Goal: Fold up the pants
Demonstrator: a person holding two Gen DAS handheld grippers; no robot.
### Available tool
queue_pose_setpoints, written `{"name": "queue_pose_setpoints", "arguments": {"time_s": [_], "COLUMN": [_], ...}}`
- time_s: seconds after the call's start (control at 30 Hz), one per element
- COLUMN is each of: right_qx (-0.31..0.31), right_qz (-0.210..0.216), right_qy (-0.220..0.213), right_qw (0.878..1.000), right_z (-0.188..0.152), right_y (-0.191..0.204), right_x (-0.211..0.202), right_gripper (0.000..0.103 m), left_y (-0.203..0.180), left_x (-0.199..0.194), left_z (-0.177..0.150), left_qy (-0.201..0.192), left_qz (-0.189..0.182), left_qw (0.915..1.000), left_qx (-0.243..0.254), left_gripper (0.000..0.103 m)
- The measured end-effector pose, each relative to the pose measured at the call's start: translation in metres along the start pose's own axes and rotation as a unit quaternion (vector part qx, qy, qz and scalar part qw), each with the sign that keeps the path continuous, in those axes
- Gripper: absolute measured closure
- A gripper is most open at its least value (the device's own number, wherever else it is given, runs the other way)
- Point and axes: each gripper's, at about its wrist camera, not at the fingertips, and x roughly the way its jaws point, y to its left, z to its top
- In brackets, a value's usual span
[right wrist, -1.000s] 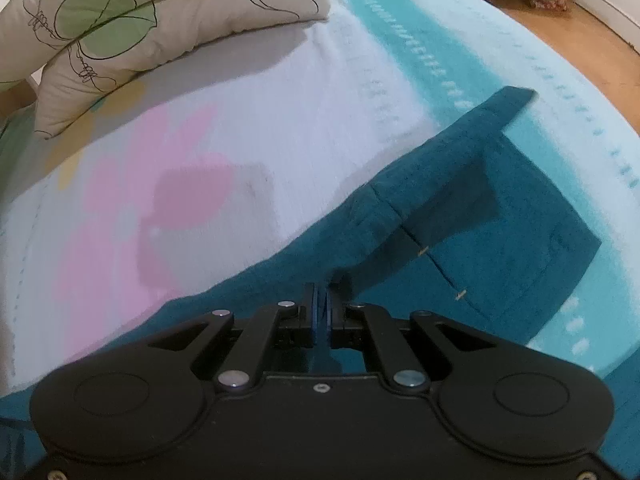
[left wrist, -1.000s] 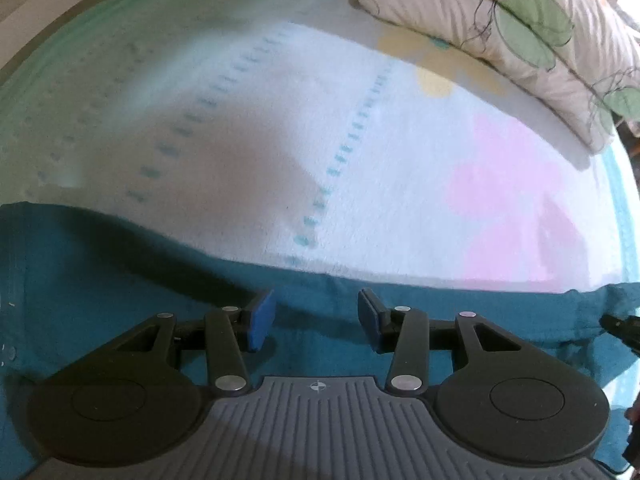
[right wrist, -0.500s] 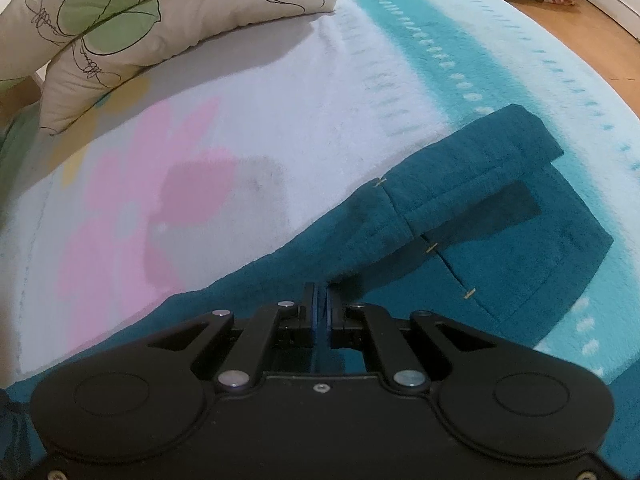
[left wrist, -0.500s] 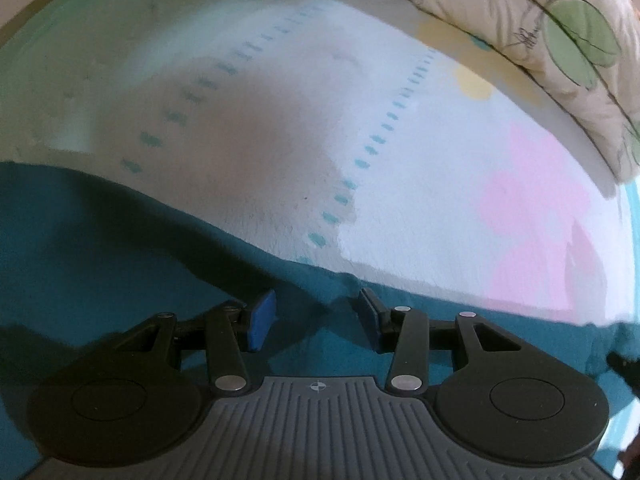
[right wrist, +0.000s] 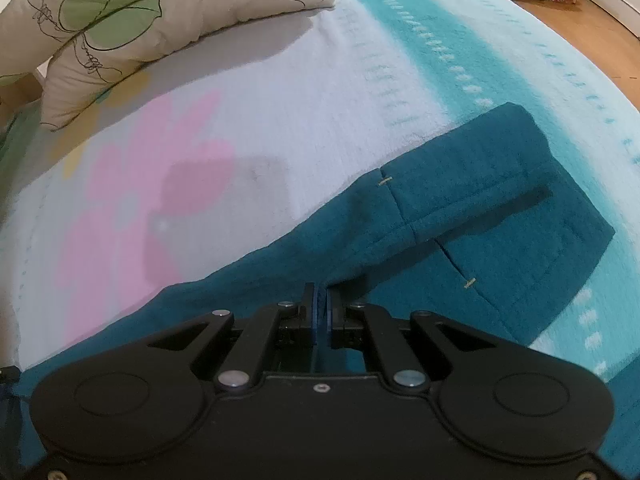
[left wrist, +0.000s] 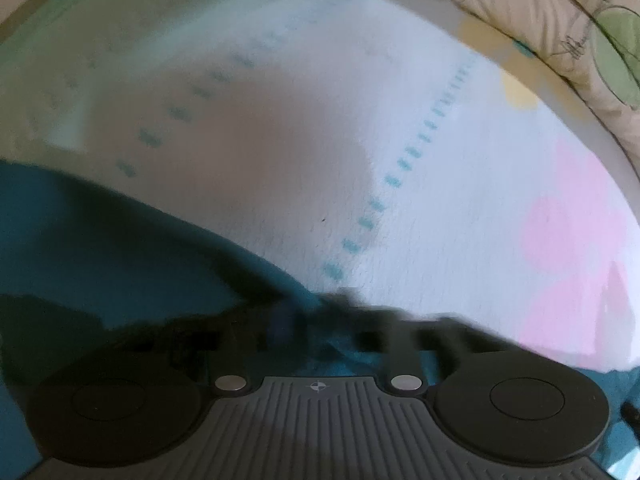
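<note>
White terry bedspread [right wrist: 280,120] with pink flowers and teal stripes covered the bed, a leaf-print pillow [right wrist: 160,12] lying at its far side. Teal pants [right wrist: 480,208] lay spread flat across the near part of the bedspread, waistband end off to the right. The right gripper [right wrist: 320,312] had its jaws pressed together on a raised fold of the pants. The left gripper [left wrist: 316,320] sat over the pants' edge [left wrist: 160,264], blurred; whether its jaws were spread or pinching, I could not tell.
</note>
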Motion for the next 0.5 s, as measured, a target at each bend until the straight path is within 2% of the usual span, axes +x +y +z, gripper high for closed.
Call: {"name": "queue_pose_setpoints", "arguments": {"time_s": [0.1,0.23,0.37,0.5], "right_qx": [0.009,0.000,0.003,0.014], "right_qz": [0.010,0.023,0.040,0.044], "right_qy": [-0.013,-0.034,-0.032,-0.013], "right_qw": [1.000,0.999,0.999,0.999], "right_z": [-0.001,-0.008,-0.021,-0.050], "right_y": [-0.004,-0.008,-0.022,-0.036], "right_x": [-0.019,-0.068,-0.127,-0.167], "right_gripper": [0.095,0.095,0.095,0.095], "left_y": [-0.003,-0.001,0.011,0.028], "left_x": [-0.025,-0.078,-0.132,-0.161], "left_z": [-0.008,-0.032,-0.070,-0.120], "left_qy": [-0.023,-0.059,-0.086,-0.092], "left_qz": [0.000,-0.010,-0.023,-0.032], "left_qw": [0.9996,0.9966,0.9926,0.9890], "left_qx": [0.019,0.057,0.083,0.112], "left_gripper": [0.099,0.099,0.099,0.099]}}
